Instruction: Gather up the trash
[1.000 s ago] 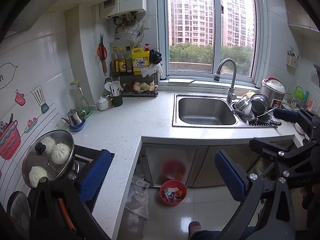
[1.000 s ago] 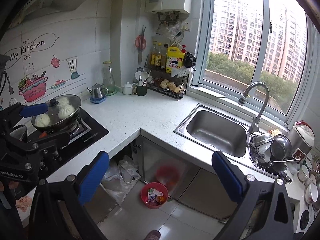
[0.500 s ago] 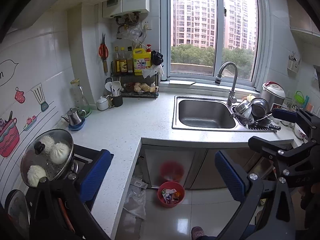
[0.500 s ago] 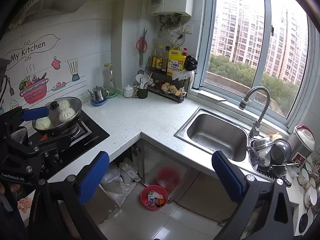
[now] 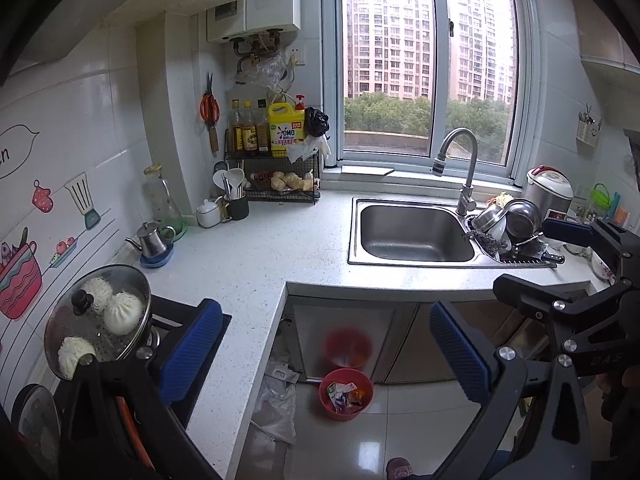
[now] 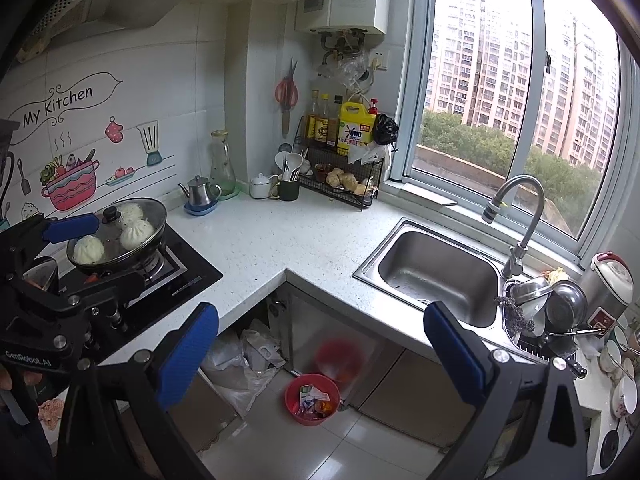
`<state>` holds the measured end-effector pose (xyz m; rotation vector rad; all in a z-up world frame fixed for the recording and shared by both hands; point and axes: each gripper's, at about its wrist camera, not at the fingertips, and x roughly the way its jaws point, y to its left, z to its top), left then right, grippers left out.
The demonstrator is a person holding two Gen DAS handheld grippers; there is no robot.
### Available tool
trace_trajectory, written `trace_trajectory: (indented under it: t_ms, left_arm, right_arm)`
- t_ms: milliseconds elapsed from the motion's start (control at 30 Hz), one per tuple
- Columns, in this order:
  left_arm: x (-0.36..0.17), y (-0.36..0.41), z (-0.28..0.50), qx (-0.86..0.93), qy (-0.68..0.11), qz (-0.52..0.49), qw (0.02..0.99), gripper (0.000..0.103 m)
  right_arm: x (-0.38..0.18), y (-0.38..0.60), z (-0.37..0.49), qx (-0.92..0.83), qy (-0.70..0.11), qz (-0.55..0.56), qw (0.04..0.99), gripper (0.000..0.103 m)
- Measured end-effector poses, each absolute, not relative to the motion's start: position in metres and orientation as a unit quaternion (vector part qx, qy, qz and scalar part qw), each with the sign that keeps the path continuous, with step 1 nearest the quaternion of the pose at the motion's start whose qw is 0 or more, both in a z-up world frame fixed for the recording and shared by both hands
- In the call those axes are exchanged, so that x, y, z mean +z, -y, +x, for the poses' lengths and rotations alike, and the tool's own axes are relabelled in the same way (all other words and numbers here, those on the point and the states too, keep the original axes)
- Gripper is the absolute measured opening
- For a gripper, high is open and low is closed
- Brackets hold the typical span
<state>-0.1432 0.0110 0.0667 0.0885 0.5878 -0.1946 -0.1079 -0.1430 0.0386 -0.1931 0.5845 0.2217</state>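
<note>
Trash (image 5: 345,393) sits in a small red bin (image 5: 329,404) on the floor tiles, low between the left gripper's (image 5: 326,352) blue pads and well beyond them; wrappers and a carton fill it loosely. In the right wrist view the bin (image 6: 295,406) shows the same way, below and between the right gripper's (image 6: 320,350) pads. Both tongs stand wide open, nothing held, raised above counter height, probably to take in the whole kitchen. Each tong also shows in the other's view: right one at the right edge, left one at the left edge near the stove. Clear plastic bags (image 6: 240,372) lie crumpled under the counter (image 5: 256,256), just left of the bin; could count as trash, cannot tell. Counter ahead of the pads looks bare of litter. Fits either litter already binned or the bin itself due for pickup.
</note>
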Motion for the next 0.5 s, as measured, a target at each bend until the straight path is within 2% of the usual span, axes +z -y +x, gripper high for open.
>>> trace_trajectory:
  t_ms: [500]
  left_arm:
    - [0.0656,-0.0105,-0.1515,-0.096,-0.295,0.028,0.95,0.103]
  right_arm:
    - [0.0356,0.1458,-0.1102,0.11,-0.297,-0.095,0.944,0.102]
